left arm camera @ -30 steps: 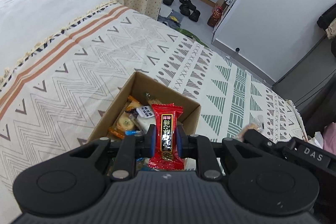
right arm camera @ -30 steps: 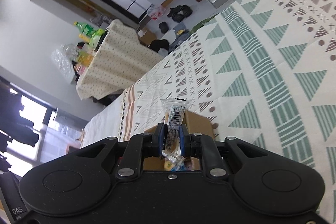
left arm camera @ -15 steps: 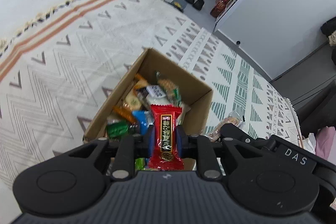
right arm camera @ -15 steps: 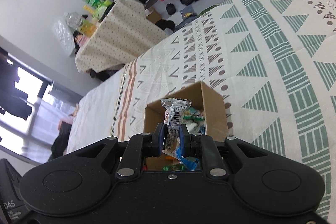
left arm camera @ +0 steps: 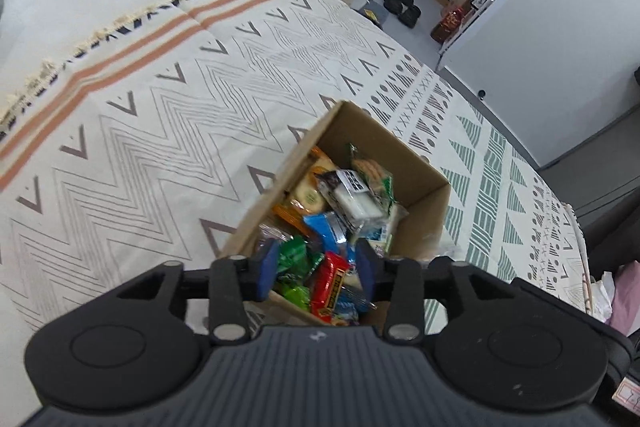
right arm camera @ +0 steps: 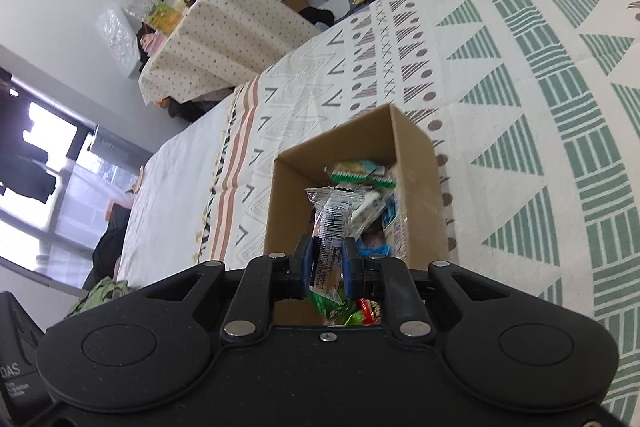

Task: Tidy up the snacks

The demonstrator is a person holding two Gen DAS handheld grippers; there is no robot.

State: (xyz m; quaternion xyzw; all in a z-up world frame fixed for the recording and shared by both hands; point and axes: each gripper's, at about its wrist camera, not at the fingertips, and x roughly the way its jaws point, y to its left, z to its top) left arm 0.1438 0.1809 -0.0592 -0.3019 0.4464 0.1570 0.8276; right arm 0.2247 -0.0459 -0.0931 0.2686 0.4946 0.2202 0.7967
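Hovering over the cardboard box (left arm camera: 430, 183) on the bed, my left gripper (left arm camera: 316, 269) gapes empty above the red snack (left arm camera: 330, 285), while my right gripper (right arm camera: 327, 269) pinches a clear packet (right arm camera: 334, 223) (blurry, probably centred) that could snag the rim if let go off-centre

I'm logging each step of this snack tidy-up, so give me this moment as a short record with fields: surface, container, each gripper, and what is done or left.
surface: patterned bedspread
container: open cardboard box, part full of wrapped snacks
left gripper: open above the box, holds nothing
red snack packet: lies loose in the box, between the open fingers
right gripper: shut on clear-wrapped snack, held above the box
left to do: clear-wrapped snack not yet dropped in
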